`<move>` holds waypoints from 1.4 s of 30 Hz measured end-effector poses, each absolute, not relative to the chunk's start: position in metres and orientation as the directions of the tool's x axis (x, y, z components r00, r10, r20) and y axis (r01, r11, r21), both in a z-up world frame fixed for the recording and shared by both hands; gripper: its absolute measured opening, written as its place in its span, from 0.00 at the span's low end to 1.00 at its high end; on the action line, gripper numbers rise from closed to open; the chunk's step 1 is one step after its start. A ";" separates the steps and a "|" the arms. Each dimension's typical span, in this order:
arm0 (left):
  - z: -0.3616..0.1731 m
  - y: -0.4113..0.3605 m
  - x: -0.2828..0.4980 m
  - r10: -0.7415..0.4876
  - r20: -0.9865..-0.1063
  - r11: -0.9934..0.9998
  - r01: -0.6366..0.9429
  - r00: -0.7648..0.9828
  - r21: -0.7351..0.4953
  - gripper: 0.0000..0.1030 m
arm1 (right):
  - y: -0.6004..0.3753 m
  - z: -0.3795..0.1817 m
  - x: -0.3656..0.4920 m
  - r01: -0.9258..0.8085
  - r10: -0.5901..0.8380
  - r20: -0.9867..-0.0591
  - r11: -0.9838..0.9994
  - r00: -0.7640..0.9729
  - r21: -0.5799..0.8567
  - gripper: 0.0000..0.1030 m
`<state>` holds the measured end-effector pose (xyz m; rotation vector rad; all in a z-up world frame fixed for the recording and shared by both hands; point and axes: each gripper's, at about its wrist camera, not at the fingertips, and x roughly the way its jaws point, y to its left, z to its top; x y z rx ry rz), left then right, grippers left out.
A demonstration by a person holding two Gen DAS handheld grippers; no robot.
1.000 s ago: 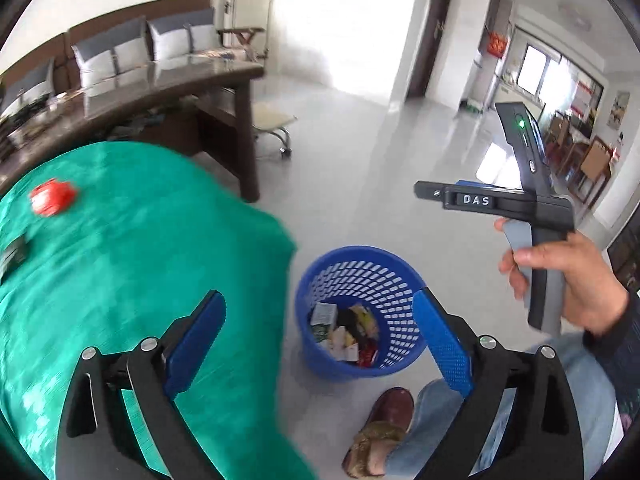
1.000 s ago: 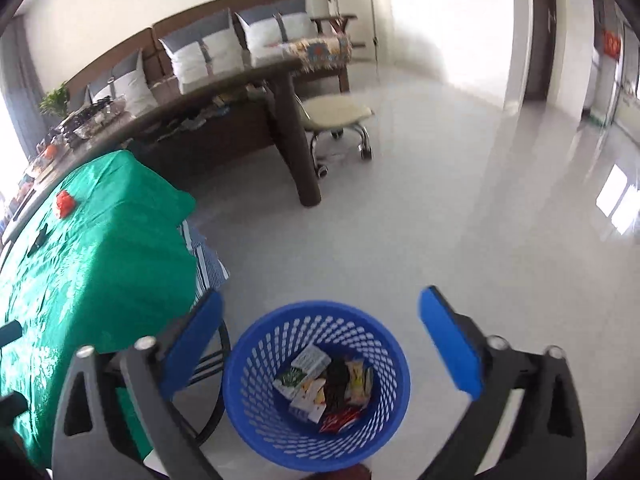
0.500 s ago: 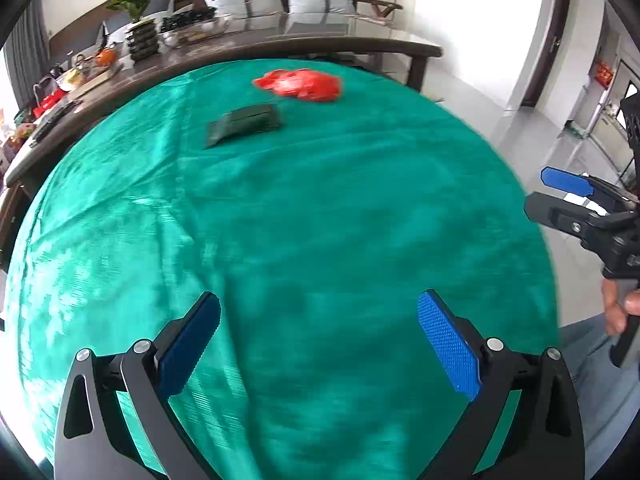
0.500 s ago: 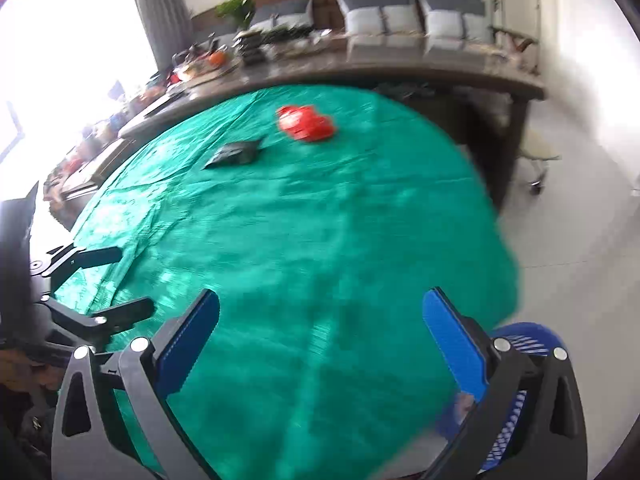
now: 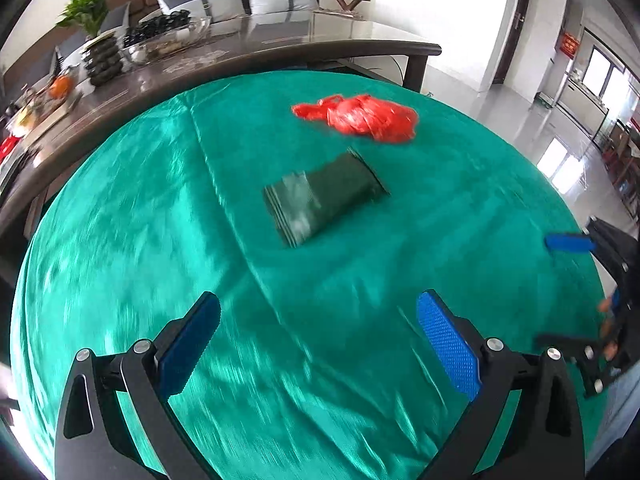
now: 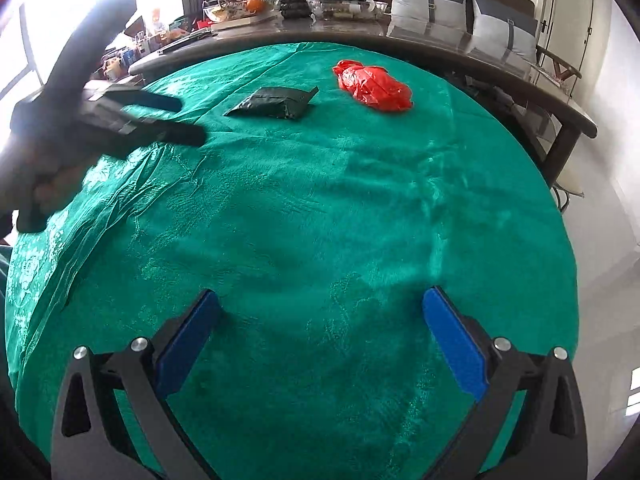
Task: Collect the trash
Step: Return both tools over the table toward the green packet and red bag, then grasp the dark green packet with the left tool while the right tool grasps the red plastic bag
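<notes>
On the green patterned tablecloth (image 6: 320, 208) lie two trash items: a dark green flat foil packet (image 5: 320, 200) near the middle and a crumpled red plastic bag (image 5: 360, 118) just beyond it, apart from it. Left gripper (image 5: 320, 344) hovers over the cloth short of the packet, blue pads spread, empty. Right gripper (image 6: 320, 340) likewise spread wide, empty. Behind the cloth, a dark wooden table (image 5: 280, 46) with cluttered bowls.
</notes>
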<state>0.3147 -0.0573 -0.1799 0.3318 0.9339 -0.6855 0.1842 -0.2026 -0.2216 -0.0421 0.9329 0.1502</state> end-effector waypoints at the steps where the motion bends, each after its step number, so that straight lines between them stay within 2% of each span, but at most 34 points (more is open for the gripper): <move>1: -0.180 -0.062 0.324 -0.404 -0.821 0.731 0.682 0.402 -0.025 0.95 | -0.202 -0.222 0.184 -0.146 0.110 -0.802 0.989 0.587 0.029 0.96; 3: -0.182 -0.075 0.340 -0.413 -0.825 0.700 0.714 0.386 -0.017 0.95 | -0.201 -0.222 0.184 -0.144 0.110 -0.801 0.989 0.588 0.030 0.96; 7: -0.193 -0.105 0.360 -0.371 -0.848 0.599 0.795 0.378 0.092 0.95 | -0.199 -0.222 0.185 -0.139 0.105 -0.799 0.990 0.591 0.028 0.96; 10: -0.193 -0.116 0.367 -0.386 -0.845 0.528 0.839 0.371 0.127 0.96 | -0.199 -0.222 0.185 -0.136 0.104 -0.798 0.990 0.594 0.028 0.96; 15: -0.200 -0.115 0.388 -0.447 -0.856 0.492 0.871 0.260 0.007 0.96 | -0.200 -0.222 0.185 -0.135 0.105 -0.796 0.990 0.596 0.030 0.96; 17: -0.200 -0.113 0.388 -0.470 -0.844 0.466 0.885 0.257 0.009 0.96 | -0.203 -0.221 0.184 -0.126 0.113 -0.795 0.991 0.596 0.046 0.96; 20: -0.200 -0.112 0.384 -0.481 -0.839 0.455 0.890 0.254 0.008 0.95 | -0.223 -0.214 0.194 -0.115 0.218 -0.785 0.976 0.579 0.187 0.96; 21: -0.199 -0.111 0.382 -0.491 -0.834 0.445 0.895 0.250 0.007 0.89 | -0.231 -0.211 0.203 -0.109 0.234 -0.788 0.972 0.569 0.210 0.96; 23: -0.196 -0.108 0.376 -0.515 -0.822 0.421 0.907 0.242 0.003 0.77 | -0.245 -0.200 0.229 -0.097 0.192 -0.786 0.981 0.588 0.167 0.96; 25: -0.193 -0.105 0.375 -0.528 -0.814 0.420 0.908 0.243 -0.002 0.51 | -0.255 -0.189 0.261 -0.123 0.162 -0.764 0.986 0.624 0.108 0.96; 28: -0.190 -0.100 0.375 -0.525 -0.810 0.451 0.892 0.260 -0.007 0.42 | -0.261 -0.183 0.315 -0.160 0.153 -0.763 0.985 0.629 0.066 0.96; 32: -0.187 -0.093 0.370 -0.508 -0.807 0.518 0.856 0.302 -0.005 0.40 | -0.242 -0.188 0.374 -0.263 0.178 -0.798 0.964 0.575 0.026 0.95; 34: -0.185 -0.084 0.367 -0.497 -0.806 0.562 0.827 0.321 -0.016 0.40 | -0.230 -0.195 0.395 -0.276 0.150 -0.813 0.961 0.562 -0.013 0.90; 35: -0.184 -0.078 0.367 -0.494 -0.807 0.583 0.812 0.323 -0.031 0.40 | -0.226 -0.198 0.403 -0.282 0.157 -0.825 0.959 0.543 -0.003 0.74; 36: -0.182 -0.071 0.364 -0.491 -0.807 0.603 0.796 0.327 -0.045 0.40 | -0.225 -0.201 0.407 -0.280 0.162 -0.832 0.960 0.531 0.008 0.47; 38: -0.178 -0.057 0.357 -0.476 -0.810 0.639 0.768 0.343 -0.050 0.40 | -0.222 -0.200 0.408 -0.257 0.172 -0.832 0.966 0.528 0.036 0.42; 42: -0.165 -0.030 0.336 -0.433 -0.819 0.720 0.691 0.377 -0.063 0.40 | -0.210 -0.181 0.370 -0.249 0.234 -0.808 0.962 0.541 0.112 0.42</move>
